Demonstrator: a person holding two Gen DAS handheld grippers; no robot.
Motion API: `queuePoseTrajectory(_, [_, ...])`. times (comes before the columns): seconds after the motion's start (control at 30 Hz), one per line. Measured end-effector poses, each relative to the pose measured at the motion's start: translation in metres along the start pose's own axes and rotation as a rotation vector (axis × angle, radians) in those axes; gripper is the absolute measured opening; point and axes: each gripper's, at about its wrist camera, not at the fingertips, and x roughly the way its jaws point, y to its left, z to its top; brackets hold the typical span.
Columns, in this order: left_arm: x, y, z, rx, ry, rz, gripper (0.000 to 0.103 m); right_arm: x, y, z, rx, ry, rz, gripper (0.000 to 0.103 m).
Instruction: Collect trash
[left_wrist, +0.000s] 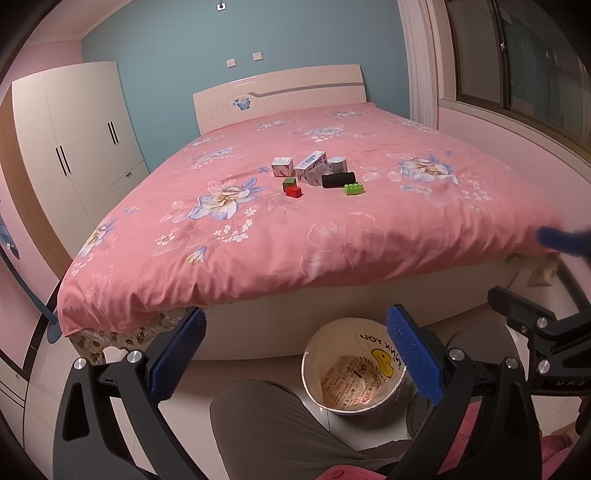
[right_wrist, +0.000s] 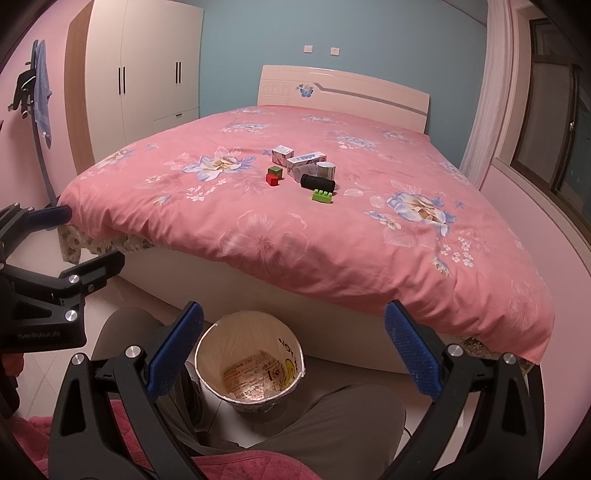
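Both grippers, left (left_wrist: 295, 354) and right (right_wrist: 293, 350), hold fingers wide above the bin (right_wrist: 249, 365); reach toward 12 o'clock, pinching one small box (right_wrist: 282, 153) squarely.

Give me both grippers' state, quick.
Left gripper: open, holding nothing.
Right gripper: open, holding nothing.

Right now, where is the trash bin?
The trash bin stands on the floor at the foot of the bed, between the person's knees, low in both wrist views.
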Motion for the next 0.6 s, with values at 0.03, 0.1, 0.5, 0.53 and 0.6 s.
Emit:
queuePoseTrajectory(0.03, [0.001,0.000,0.001,0.003,0.000,0.002,0.100,0.001,0.001,0.000,-0.006,0.003,-0.001,0.096])
queuePoseTrajectory(0.1, [0.004,0.000,0.006,0.009,-0.002,0.006,0.100,0.003,0.001,0.003,-0.017,0.003,-0.007,0.096])
queuePoseTrajectory(0.5, [0.079,0.019,0.085,-0.033,0.012,-0.002,0.100,0.060,-0.034,0.068,0.007,-0.014,-0.020,0.096])
queuePoseTrajectory(0.53, [0.088,0.019,0.092,-0.037,0.021,-0.003,0.100,0.069,-0.037,0.075,0.010,-0.010,-0.021,0.096])
queuePoseTrajectory(0.6, [0.113,0.021,0.108,-0.045,0.048,-0.011,0.100,0.086,-0.044,0.090,0.016,-0.004,-0.025,0.096])
